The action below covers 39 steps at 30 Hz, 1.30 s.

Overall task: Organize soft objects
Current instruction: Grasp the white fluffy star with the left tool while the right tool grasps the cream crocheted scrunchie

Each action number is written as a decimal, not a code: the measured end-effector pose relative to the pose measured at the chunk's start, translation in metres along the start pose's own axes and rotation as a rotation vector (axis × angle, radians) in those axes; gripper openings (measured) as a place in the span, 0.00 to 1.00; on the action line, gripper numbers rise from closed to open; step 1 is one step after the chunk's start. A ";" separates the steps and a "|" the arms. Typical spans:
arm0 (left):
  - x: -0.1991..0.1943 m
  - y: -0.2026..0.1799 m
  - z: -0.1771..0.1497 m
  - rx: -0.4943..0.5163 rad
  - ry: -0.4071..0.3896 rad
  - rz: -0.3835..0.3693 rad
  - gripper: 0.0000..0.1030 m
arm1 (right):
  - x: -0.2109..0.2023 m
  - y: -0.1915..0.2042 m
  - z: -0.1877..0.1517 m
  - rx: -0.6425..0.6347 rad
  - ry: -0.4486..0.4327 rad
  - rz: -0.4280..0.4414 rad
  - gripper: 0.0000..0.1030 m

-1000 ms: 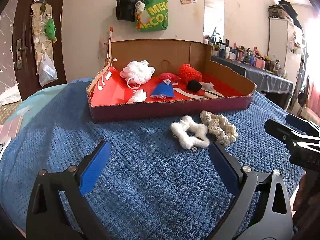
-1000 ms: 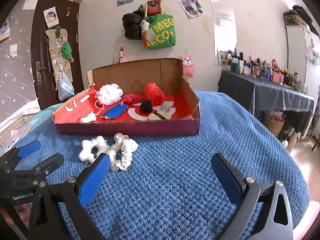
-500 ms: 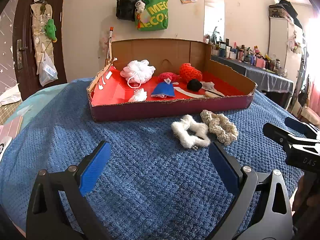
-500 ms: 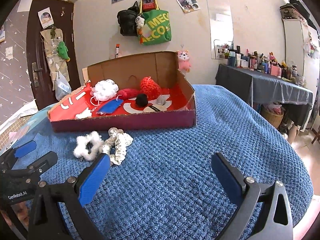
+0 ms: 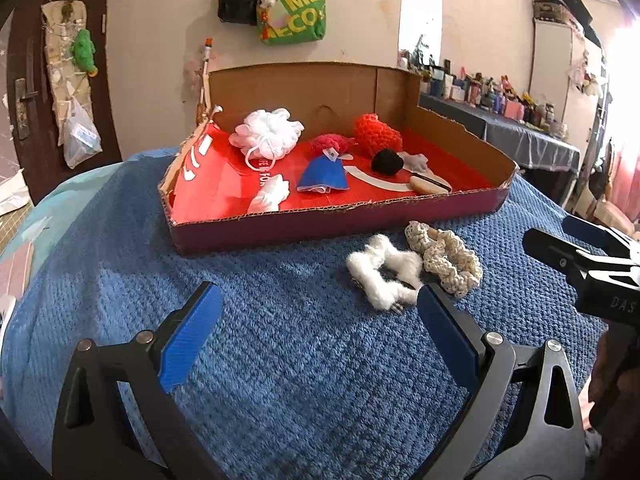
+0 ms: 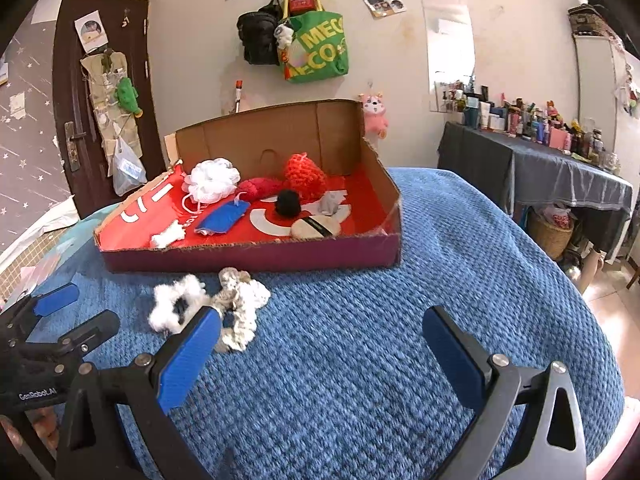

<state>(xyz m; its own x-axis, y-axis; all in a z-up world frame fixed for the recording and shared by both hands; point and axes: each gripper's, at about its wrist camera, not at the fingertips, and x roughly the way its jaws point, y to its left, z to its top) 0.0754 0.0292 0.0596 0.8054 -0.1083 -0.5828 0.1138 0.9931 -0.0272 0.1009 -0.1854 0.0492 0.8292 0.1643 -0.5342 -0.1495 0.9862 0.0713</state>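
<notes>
Scrunchies, white (image 5: pixel 382 274) touching cream (image 5: pixel 444 256), lie on the blanket (image 5: pixel 280 360) at the box's (image 5: pixel 332 220) 6 o'clock. We hold both grippers, left (image 5: pixel 318 338) and right (image 6: pixel 320 354), with fingers released; one pinch risks lifting both.

Stuff around the room

Green bag (image 6: pixel 316 50) and black bag (image 6: pixel 258 38) hanging at 12 o'clock, brown door (image 6: pixel 102 92) at 10 o'clock, table with bottles (image 6: pixel 540 140) at 3 o'clock, pink toy (image 6: pixel 374 114) near the middle.

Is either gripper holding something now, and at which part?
Nothing is held. The left gripper and the right gripper are both open, above the blue blanket.
</notes>
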 end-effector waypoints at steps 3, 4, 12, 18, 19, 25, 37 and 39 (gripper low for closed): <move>0.007 0.002 0.007 0.012 0.028 -0.020 0.97 | 0.007 0.002 0.008 -0.015 0.030 0.028 1.00; 0.009 0.003 0.010 0.018 0.038 -0.028 0.97 | 0.011 0.003 0.010 -0.021 0.047 0.040 1.00; 0.033 -0.005 0.022 0.113 0.139 -0.124 0.97 | 0.039 0.005 0.022 -0.027 0.178 0.171 1.00; 0.049 -0.012 0.026 0.145 0.193 -0.187 0.97 | 0.062 0.003 0.025 -0.006 0.275 0.265 1.00; 0.052 -0.013 0.027 0.154 0.202 -0.195 0.97 | 0.065 0.004 0.025 -0.008 0.286 0.276 1.00; 0.064 -0.023 0.030 0.199 0.239 -0.230 0.89 | 0.085 0.006 0.026 -0.007 0.347 0.337 0.86; 0.077 -0.028 0.029 0.198 0.260 -0.318 0.19 | 0.103 0.018 0.026 -0.023 0.398 0.489 0.21; 0.073 -0.023 0.032 0.173 0.247 -0.329 0.15 | 0.096 0.015 0.028 -0.008 0.377 0.501 0.20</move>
<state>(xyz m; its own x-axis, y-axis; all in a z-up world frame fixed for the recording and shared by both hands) 0.1497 -0.0028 0.0436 0.5496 -0.3821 -0.7430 0.4532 0.8834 -0.1191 0.1933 -0.1548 0.0229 0.4103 0.5867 -0.6981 -0.4760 0.7908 0.3849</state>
